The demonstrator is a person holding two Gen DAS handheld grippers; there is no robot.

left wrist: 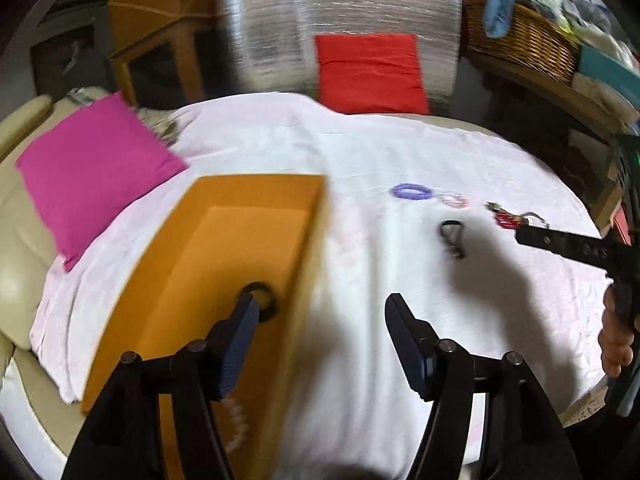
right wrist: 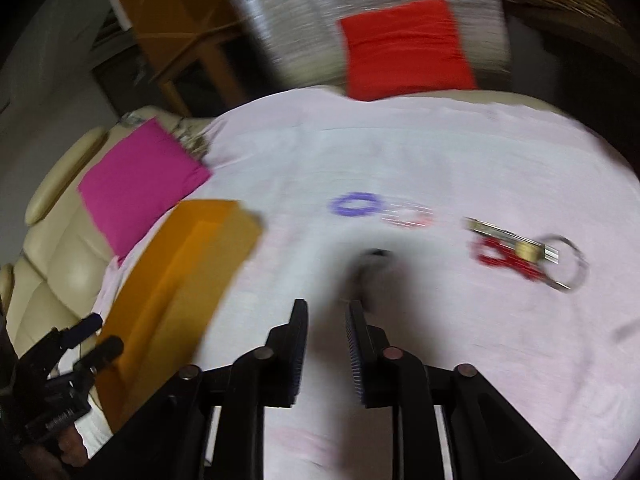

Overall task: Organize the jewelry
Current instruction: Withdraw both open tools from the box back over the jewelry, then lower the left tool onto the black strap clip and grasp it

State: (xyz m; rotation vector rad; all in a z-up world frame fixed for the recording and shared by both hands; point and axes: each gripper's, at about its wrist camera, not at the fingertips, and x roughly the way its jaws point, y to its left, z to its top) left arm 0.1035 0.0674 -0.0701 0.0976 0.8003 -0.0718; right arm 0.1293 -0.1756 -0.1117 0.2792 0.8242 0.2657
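An open orange box lies on the pale pink cloth, with a black ring and a pale bead string inside. My left gripper is open over the box's right wall. On the cloth lie a purple bracelet, a pink-white bracelet, a black clasp and a red piece with keys. My right gripper is open with a narrow gap, empty, just short of the blurred black clasp. The purple bracelet, pink-white bracelet, red piece and box also show here.
A magenta cushion lies left of the box on a cream sofa. A red cushion leans at the back. A wicker basket stands on a shelf at the right.
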